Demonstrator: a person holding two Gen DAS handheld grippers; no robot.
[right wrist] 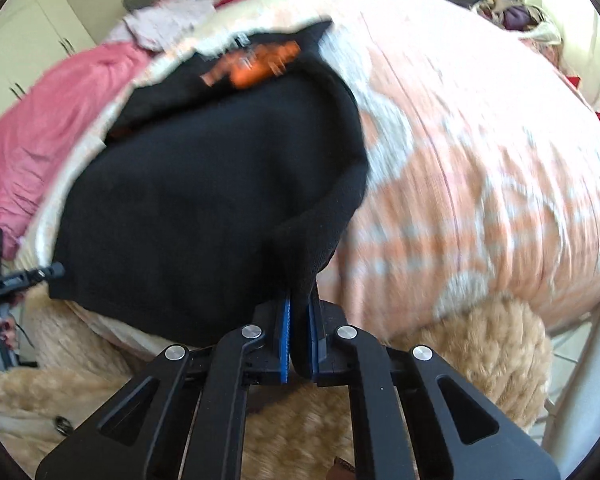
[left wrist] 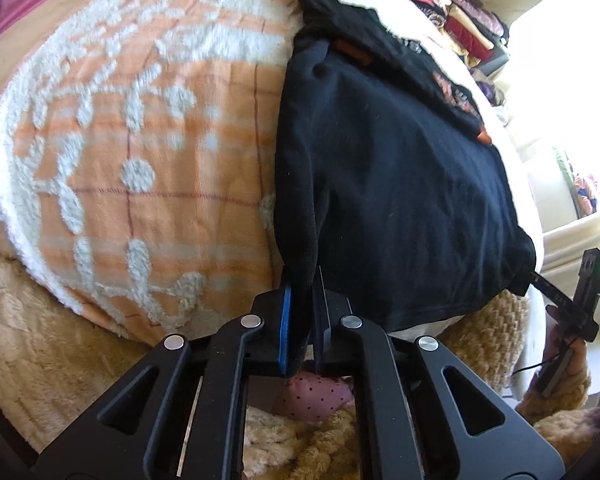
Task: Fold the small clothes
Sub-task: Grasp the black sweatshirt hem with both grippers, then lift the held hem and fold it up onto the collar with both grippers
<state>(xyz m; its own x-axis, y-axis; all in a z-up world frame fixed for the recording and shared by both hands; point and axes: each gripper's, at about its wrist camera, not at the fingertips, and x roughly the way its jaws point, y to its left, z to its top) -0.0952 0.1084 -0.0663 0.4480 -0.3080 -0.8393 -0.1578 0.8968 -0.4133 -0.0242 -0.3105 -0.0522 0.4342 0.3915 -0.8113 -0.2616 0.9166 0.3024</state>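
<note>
Black garment [left wrist: 388, 184], small, with an orange printed patch at its far end. It lies spread on the bed, far portion doubled over. Both near corners are lifted and pinched, the near edge overhanging.

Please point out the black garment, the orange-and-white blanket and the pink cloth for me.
black garment [left wrist: 400, 200]: left wrist view, on its flat middle.
orange-and-white blanket [left wrist: 140, 140]: left wrist view, on bare patterned surface.
pink cloth [right wrist: 40, 128]: right wrist view, on its crumpled middle.

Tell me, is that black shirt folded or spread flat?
Partly folded: the black shirt has its plain back doubled over its orange print, both near corners still pinched.
</note>
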